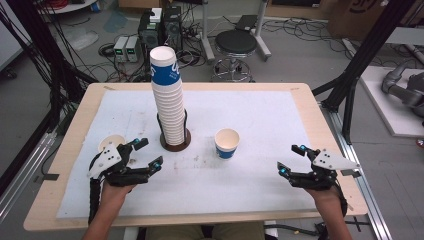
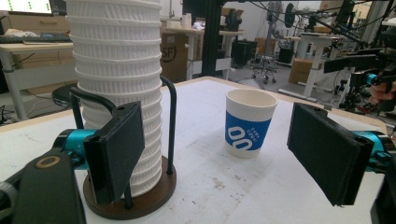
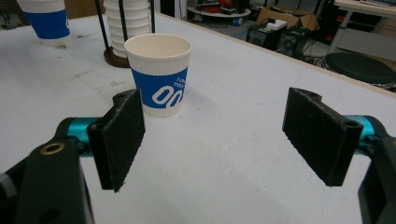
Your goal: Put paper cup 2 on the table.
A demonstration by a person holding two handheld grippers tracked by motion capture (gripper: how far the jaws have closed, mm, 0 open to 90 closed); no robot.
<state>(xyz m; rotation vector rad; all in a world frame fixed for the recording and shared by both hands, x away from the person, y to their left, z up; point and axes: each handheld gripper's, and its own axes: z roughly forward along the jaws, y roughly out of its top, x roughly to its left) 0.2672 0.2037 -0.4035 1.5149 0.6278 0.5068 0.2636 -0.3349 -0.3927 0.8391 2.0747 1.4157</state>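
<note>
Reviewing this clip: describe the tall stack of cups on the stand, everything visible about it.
The cup stack is a tall column of nested white ribbed paper cups; the top cup shows a blue band with a white logo. It stands upright, leaning slightly, in a holder with a round dark brown base and thin black rods beside it. It sits on the white table cover, left of the single cup. Neither gripper touches it.

Left gripper (image 1: pixel 148 153), right gripper (image 1: pixel 290 159) agape

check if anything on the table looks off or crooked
The tall cup stack in its wooden-based holder leans left toward the top. The white table cover has brownish stains near the holder. The lone cup stands upright.
</note>
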